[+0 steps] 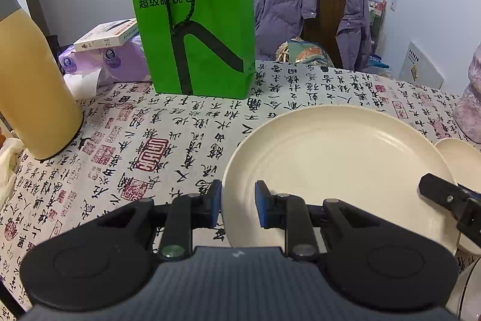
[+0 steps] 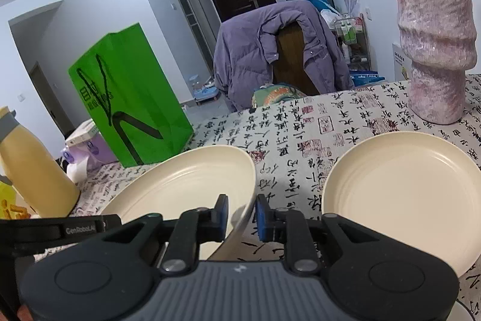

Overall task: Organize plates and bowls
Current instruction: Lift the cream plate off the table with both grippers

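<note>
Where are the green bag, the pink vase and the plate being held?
green bag [image 1: 207,29], left wrist view, front panel.
pink vase [image 2: 436,29], right wrist view, upper body.
held plate [image 2: 186,185], right wrist view, inner surface.

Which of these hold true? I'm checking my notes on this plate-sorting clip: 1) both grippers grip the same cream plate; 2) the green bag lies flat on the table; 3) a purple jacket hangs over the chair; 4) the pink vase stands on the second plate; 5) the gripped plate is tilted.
1) True: the left gripper and the right gripper each clamp the rim of the large cream plate.
2) False: the green bag stands upright on the table.
3) True: the purple jacket is draped over the chair back.
4) False: the pink vase stands on the tablecloth behind the second plate, apart from it.
5) True: its right edge is raised in the right wrist view.
</note>
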`<state>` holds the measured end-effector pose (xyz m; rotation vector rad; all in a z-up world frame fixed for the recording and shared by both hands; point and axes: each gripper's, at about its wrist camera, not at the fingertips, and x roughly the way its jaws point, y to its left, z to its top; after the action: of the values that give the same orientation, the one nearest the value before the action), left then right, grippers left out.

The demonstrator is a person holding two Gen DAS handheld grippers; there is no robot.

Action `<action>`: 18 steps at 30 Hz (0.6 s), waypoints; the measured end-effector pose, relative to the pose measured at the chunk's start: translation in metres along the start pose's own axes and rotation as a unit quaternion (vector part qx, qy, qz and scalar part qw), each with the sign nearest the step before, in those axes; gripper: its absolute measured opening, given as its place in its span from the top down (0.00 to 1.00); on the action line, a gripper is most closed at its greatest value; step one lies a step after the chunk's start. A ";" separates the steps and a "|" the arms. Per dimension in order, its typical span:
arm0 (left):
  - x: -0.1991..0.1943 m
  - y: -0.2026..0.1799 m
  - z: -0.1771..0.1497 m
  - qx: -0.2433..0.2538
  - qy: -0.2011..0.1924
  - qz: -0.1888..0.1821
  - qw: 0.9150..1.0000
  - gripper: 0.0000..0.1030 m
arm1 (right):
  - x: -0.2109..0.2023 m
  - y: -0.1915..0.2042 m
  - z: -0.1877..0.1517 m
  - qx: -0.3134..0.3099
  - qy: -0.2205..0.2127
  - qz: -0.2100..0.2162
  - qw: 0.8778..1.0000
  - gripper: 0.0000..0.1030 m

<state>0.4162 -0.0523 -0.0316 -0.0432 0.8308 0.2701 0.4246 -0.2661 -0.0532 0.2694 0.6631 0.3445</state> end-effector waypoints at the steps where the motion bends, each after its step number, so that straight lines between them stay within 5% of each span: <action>1: 0.000 0.001 0.000 -0.001 -0.001 -0.001 1.000 0.77 | -0.002 0.001 0.000 0.000 -0.002 0.001 1.000 0.84; 18: -0.005 0.009 0.001 -0.009 -0.013 -0.018 1.000 0.77 | -0.008 0.006 0.000 -0.007 -0.015 0.007 1.000 0.84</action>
<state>0.4115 -0.0444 -0.0270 -0.0707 0.8011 0.2433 0.4179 -0.2639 -0.0468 0.2653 0.6287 0.3569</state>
